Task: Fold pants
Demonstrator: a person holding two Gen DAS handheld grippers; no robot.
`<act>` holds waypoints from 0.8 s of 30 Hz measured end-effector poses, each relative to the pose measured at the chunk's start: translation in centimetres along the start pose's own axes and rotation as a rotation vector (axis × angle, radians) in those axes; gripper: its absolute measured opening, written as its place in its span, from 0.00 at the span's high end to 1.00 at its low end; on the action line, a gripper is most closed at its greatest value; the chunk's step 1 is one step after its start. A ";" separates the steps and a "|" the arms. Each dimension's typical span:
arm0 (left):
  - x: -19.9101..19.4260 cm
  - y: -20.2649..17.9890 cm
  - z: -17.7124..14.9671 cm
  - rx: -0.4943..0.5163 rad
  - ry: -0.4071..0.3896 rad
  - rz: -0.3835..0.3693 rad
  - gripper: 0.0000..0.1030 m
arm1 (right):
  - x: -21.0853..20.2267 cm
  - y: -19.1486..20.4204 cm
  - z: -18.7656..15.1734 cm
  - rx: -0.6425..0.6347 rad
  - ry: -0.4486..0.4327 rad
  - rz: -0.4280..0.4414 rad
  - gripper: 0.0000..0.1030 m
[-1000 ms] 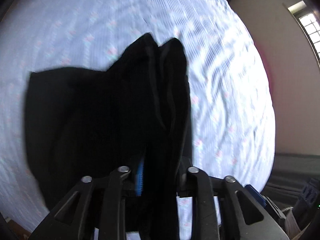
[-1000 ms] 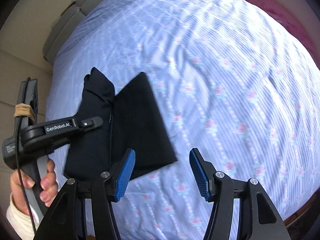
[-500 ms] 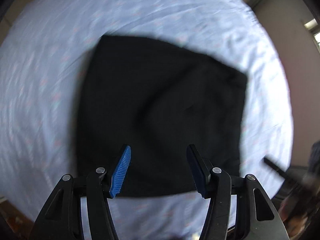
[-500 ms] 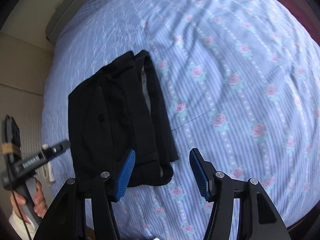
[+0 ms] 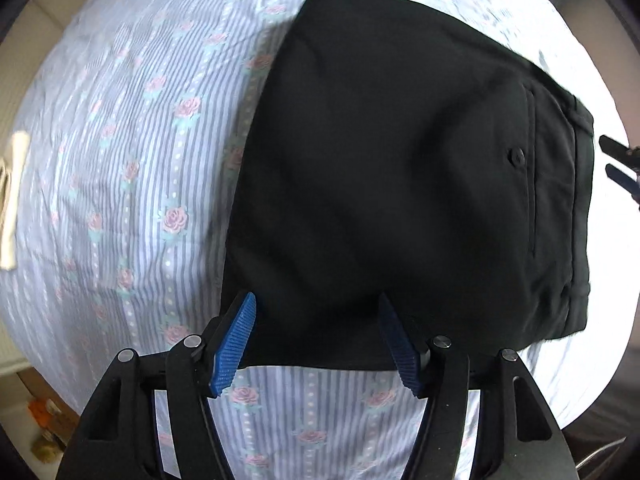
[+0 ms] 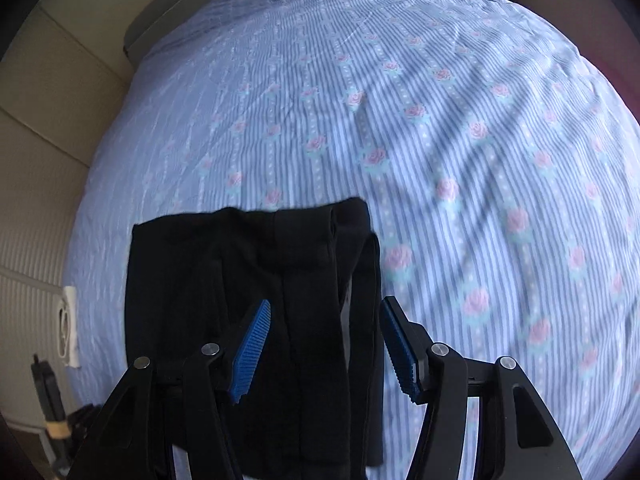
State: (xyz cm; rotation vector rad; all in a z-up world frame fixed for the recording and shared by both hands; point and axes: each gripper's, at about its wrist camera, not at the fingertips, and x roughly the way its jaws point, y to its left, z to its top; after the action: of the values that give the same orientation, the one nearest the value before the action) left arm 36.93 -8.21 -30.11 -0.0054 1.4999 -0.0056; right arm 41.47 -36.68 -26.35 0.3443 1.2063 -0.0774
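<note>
The black pants lie folded into a flat rectangle on the bed, with a pocket button and the waistband at the right in the left wrist view. My left gripper is open and empty, its blue pads just above the fold's near edge. In the right wrist view the pants lie below my right gripper, which is open and empty over the waistband end. The right gripper's tips also show at the right edge of the left wrist view.
The bed sheet is blue-striped with pink roses and stretches wide beyond the pants. A beige padded wall runs along the bed's left side. A white socket sits low on that wall.
My left gripper let go of the hanging pants, and they now lie folded flat. Both grippers moved in close over the fold, the right one from beside the pants to above them.
</note>
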 end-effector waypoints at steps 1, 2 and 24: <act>-0.2 0.7 0.0 -0.020 0.003 -0.012 0.38 | 0.7 0.0 0.5 0.006 0.014 -0.010 0.43; -0.1 1.7 0.7 -0.037 0.006 -0.025 0.37 | 1.3 0.0 0.8 0.011 0.031 -0.020 0.45; -0.6 0.1 2.5 -0.044 0.010 -0.133 0.34 | 0.4 -1.4 -0.4 0.042 0.046 -0.098 0.95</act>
State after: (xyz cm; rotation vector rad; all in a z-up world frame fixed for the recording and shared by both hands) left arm 39.40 -8.07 -29.33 -0.1406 1.5069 -0.0797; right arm 40.91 -37.82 -27.12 0.3251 1.2683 -0.1801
